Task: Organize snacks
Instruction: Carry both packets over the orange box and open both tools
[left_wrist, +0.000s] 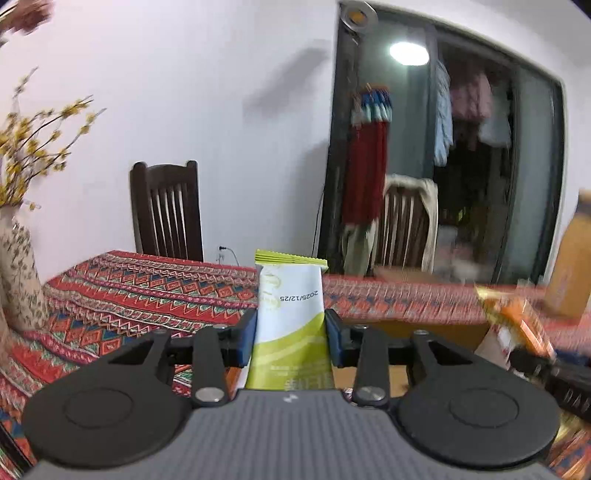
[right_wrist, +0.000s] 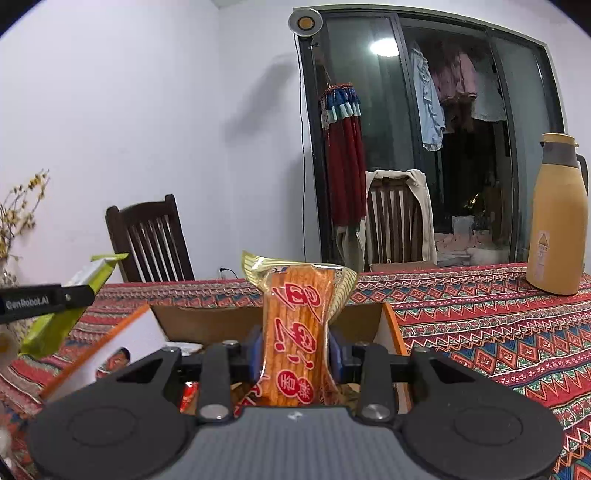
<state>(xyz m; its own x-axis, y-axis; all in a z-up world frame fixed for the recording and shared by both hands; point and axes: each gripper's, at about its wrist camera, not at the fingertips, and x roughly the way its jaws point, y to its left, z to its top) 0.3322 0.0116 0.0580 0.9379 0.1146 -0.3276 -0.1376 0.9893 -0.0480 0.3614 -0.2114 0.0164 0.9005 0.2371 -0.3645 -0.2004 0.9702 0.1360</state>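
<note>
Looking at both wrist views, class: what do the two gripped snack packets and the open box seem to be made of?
Green-and-white packet: glossy plastic film, likely; crimped top seal. Orange packet: clear shiny film with gold edges; the snack shows through, highlights glint. Box: matte brown cardboard inside, white and orange printed outside.

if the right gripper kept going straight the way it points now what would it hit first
Probably the far wall of the open cardboard box just ahead of the right gripper, which is shut on the orange snack packet. Beyond lies patterned tablecloth. Depth is uncertain.
</note>
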